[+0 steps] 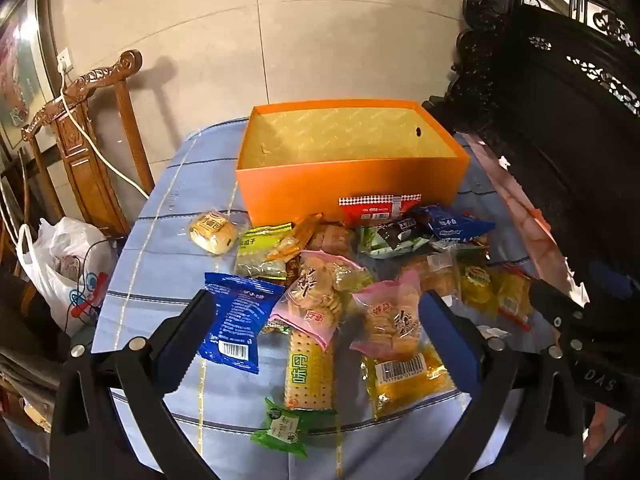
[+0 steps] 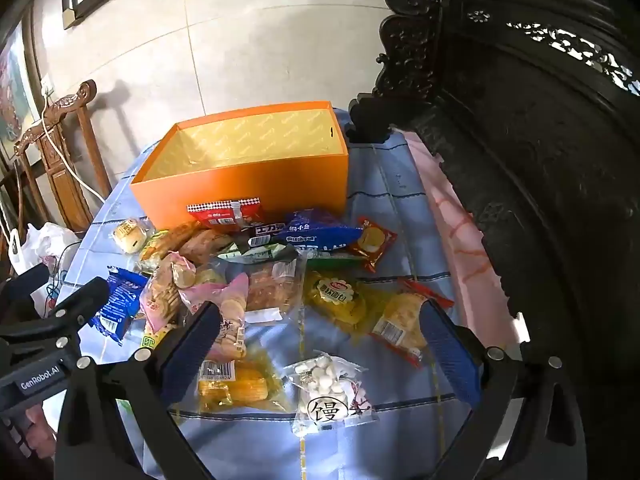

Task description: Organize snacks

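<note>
Your left tongs (image 1: 316,320) and right tongs (image 2: 320,328) both spread wide, pinching nothing, angled down over snack pile (image 1: 320,280) to choose first packet. Snacks lie loose on worktop (image 1: 160,240); orange box (image 1: 352,160) behind pile stands open, seemingly empty, ready to receive them.

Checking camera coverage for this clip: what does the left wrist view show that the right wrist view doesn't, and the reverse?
Only the left wrist view shows the small green packet nearest the camera. Only the right wrist view shows the clear bag of small white pieces and the round cake in a red wrapper. Both show the empty orange box, the red packet leaning on it, and both open claws, left claw, right claw.
</note>
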`<state>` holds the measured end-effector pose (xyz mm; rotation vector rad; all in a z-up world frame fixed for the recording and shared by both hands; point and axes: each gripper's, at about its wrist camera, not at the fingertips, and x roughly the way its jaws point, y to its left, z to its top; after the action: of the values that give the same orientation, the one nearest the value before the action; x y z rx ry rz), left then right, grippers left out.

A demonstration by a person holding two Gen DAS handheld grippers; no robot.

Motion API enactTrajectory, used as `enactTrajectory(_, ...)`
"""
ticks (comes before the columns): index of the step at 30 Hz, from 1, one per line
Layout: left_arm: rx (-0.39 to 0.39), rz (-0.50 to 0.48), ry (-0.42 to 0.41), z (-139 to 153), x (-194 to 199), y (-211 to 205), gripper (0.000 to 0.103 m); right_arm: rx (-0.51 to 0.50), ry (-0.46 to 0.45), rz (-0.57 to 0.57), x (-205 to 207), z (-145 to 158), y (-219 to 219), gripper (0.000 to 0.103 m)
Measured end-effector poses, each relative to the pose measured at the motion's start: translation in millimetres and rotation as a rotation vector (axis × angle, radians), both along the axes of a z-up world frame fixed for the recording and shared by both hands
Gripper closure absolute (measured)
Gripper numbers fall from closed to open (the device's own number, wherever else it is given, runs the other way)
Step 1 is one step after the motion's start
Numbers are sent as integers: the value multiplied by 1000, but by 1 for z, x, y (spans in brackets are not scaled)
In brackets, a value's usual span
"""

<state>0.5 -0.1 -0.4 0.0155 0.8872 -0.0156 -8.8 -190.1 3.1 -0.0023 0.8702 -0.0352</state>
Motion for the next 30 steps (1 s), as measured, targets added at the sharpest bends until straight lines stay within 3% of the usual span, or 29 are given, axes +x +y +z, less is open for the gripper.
enactTrajectory(5,38,-11,36,-5,13,3,4,6,15,24,2,0,2,3)
enactTrajectory(6,63,-8,4,-4,6,-4,4,4,14,28,2,-1,2,3)
enactTrajectory(30,37,-3,-10,-2,5,1,4,8,28,29,11,-5,6,3)
